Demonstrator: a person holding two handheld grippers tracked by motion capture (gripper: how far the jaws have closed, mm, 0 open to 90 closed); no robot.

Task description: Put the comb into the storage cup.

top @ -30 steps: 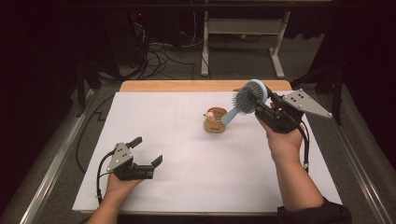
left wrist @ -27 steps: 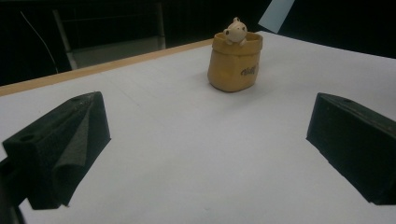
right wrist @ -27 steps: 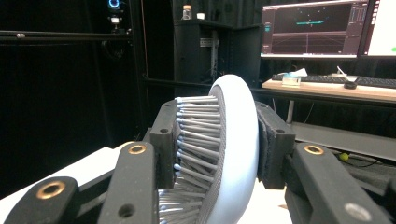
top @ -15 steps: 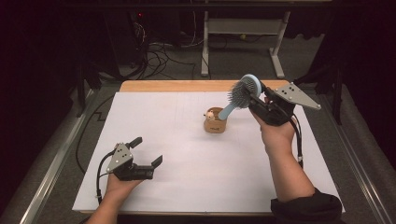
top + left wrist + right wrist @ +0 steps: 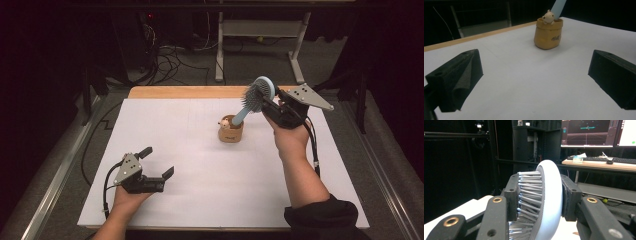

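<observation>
Left gripper (image 5: 155,167) low at the near left of the white-covered table (image 5: 190,150), jaws wide apart, nothing between them. Farther right, the right gripper (image 5: 266,102) is clamped on the head of a light-blue round hairbrush with grey bristles (image 5: 257,95). Its handle slants down into the small tan pot with a bear figure (image 5: 230,131) mid-table.

- Two black jaws stand wide apart over the white table (image 5: 524,87).
- A tan cup (image 5: 548,35) holds a light-blue handle (image 5: 558,7) and a small figure (image 5: 548,17).
</observation>
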